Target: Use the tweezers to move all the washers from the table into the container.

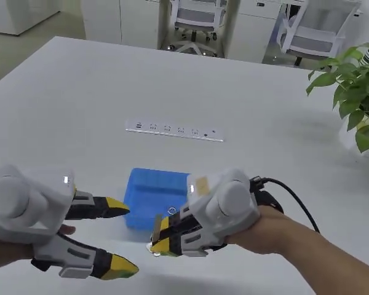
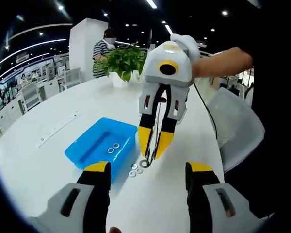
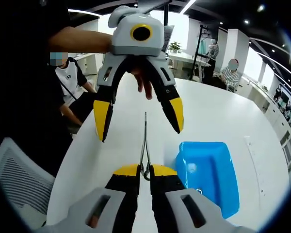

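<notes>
A white power strip (image 1: 174,131) is laid flat, sockets facing up. A leafy green potted plant (image 1: 355,92) is seen well to the right of the power strip. One white mesh office chair (image 1: 198,17) is placed beyond the power strip, and a second office chair (image 1: 312,31) beyond it to the right. White cabinets (image 1: 120,21) are set behind the chairs. A standing person (image 2: 104,46) is seen past the plant, farther from the power strip.

Bright, even overhead light from ceiling lights (image 2: 152,4). Soft, faint shadows on the table (image 1: 80,92). Both gripper views bend strongly at the edges. Head view is sharp.
</notes>
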